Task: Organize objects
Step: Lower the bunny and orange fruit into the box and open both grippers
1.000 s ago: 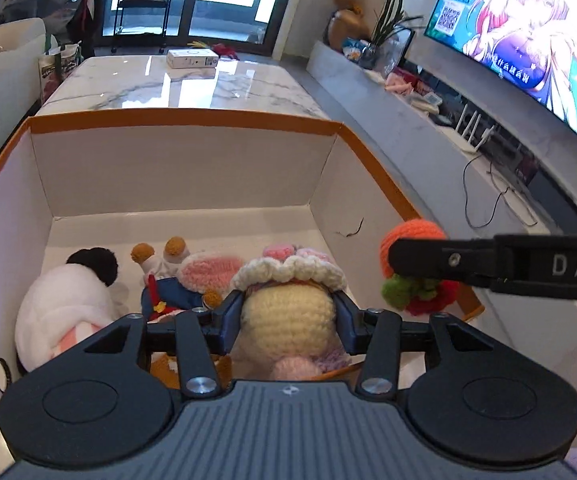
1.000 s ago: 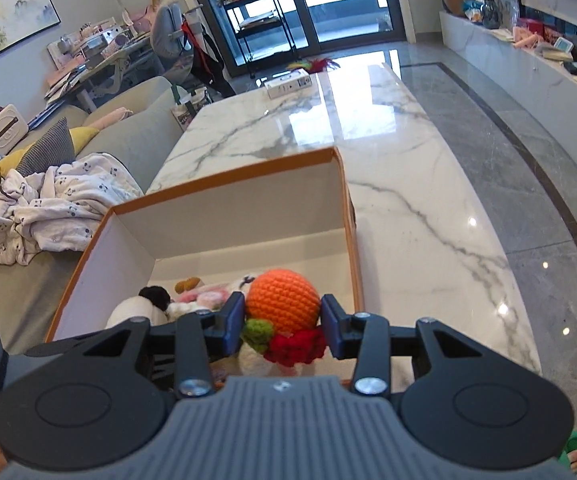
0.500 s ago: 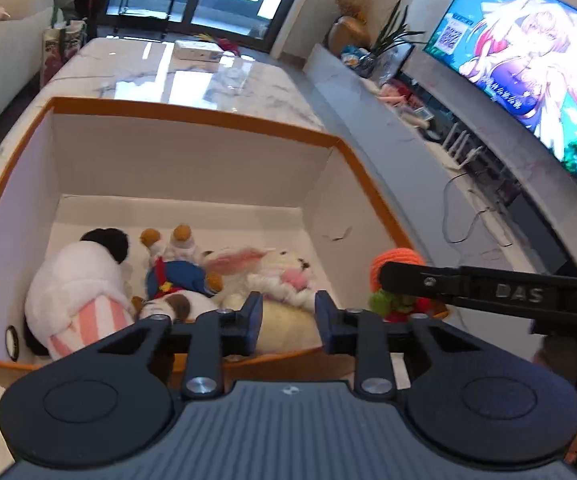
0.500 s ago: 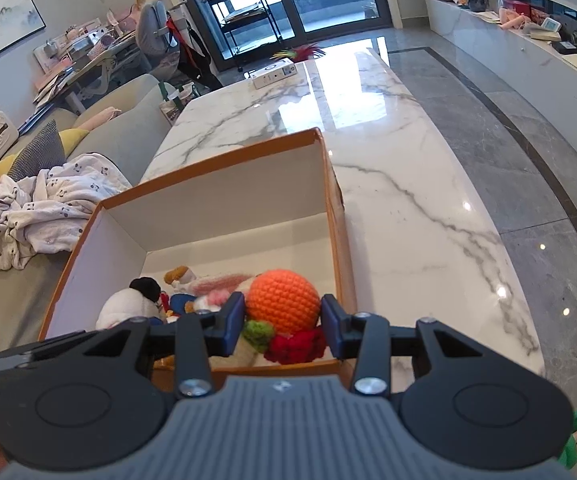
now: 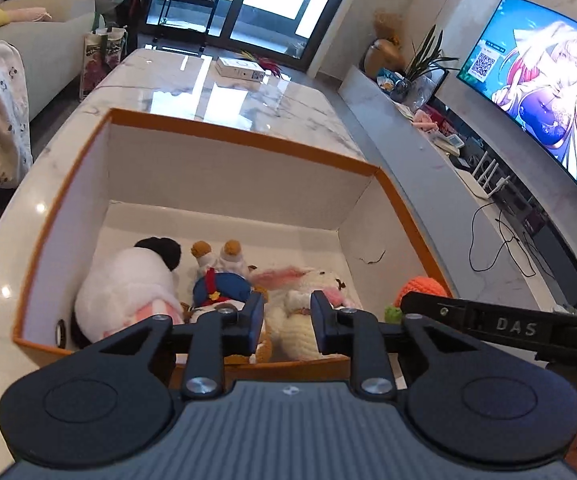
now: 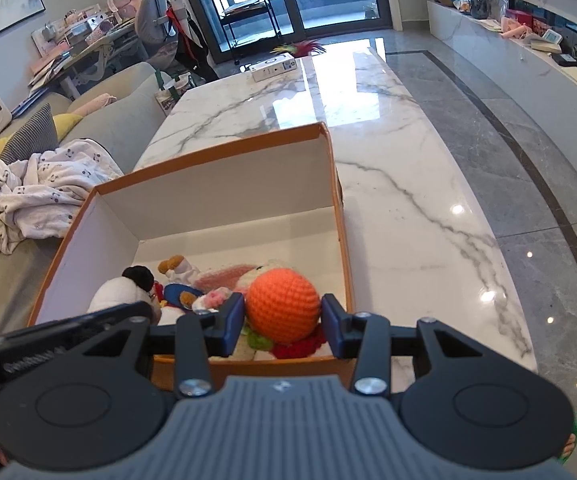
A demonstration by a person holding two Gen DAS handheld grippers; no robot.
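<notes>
Right gripper (image 6: 282, 322) is squeezing the orange ball toy (image 6: 282, 306) at lower center, above the box (image 6: 224, 152); soft, light, gripped across the middle. Left gripper (image 5: 286, 320) is hanging narrow, empty.

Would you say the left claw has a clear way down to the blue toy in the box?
Probably yes: the left claw is empty above the open box, with the blue toy uncovered below.

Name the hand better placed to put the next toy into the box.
Right. The right gripper is clamped on the orange crochet toy above the near right corner of the box. The left gripper holds nothing.
</notes>
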